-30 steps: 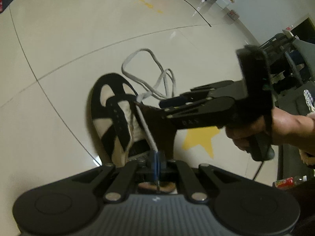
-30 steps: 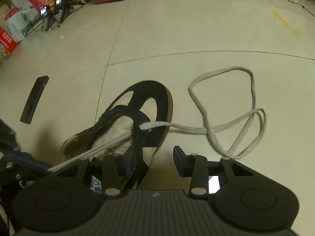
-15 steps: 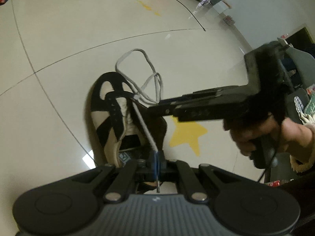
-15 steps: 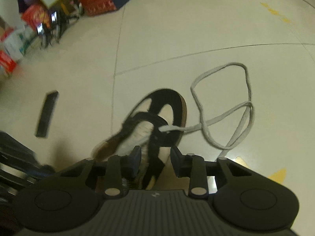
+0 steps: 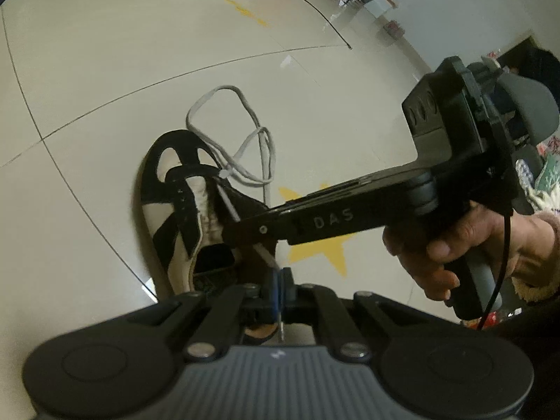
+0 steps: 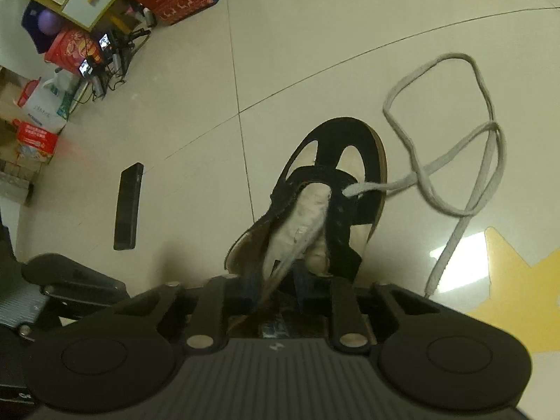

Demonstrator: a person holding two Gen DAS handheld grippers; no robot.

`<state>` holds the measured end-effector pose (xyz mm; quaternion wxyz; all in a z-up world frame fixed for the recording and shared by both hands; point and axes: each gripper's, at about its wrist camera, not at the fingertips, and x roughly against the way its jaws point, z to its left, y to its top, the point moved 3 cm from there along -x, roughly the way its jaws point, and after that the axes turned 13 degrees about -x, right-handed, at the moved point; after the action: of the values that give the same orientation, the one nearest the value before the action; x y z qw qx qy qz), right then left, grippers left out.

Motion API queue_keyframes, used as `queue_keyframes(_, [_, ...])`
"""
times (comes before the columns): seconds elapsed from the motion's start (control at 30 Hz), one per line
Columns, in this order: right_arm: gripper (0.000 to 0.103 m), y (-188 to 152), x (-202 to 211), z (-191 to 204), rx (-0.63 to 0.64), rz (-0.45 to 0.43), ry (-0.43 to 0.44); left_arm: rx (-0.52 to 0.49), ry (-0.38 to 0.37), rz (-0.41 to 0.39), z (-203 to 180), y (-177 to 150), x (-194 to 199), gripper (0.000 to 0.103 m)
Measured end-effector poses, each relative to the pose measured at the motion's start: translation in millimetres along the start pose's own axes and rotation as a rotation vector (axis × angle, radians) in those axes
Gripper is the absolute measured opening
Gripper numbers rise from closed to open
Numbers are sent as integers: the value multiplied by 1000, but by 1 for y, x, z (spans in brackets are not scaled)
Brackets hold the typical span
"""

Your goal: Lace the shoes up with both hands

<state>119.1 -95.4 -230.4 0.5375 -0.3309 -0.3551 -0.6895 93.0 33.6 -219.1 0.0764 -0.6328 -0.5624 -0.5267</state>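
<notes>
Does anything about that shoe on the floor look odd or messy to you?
Yes. The black-and-white shoe is barely laced: its grey lace passes through an eyelet near the toe, and most of it lies in loose tangled loops on the floor tiles beside it. The eyelets nearer the heel look empty.

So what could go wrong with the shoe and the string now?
Both the left gripper and the right gripper pinch the same taut lace. A hard pull might tip the shoe. The loose lace loops on the floor could knot as they get dragged through.
</notes>
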Motion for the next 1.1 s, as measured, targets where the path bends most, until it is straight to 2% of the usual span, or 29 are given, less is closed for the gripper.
queue_keyframes(0.07, [2,0,1,-4,-4,-12,-4,-7,16,-1,2,2,1,2])
queue_keyframes(0.13, [2,2,4,-9,-13,-26,-9,-10,56,-14,8,5,5,12])
queue_keyframes(0.2, [2,5,6,-15,-35,-34,2,-33,111,-15,15,9,6,16])
queue_keyframes(0.33, [2,7,7,-17,-48,-39,23,-102,187,38,23,17,-10,22])
queue_keyframes(0.43, [2,7,6,-14,-36,-32,42,-133,194,84,25,20,-26,27])
queue_keyframes(0.57, [2,5,6,-10,14,-27,59,-139,215,122,28,20,-40,27])
queue_keyframes(0.6, [2,4,6,-10,29,-27,64,-108,210,124,31,20,-42,22])
queue_keyframes(0.7, [2,3,8,-9,70,-33,82,12,179,123,42,20,-44,19])
queue_keyframes(0.93, [3,-1,15,-3,131,-37,115,285,110,122,64,16,-54,18])
queue_keyframes(1.1, [2,-8,18,1,158,-15,157,354,97,120,71,11,-58,17])
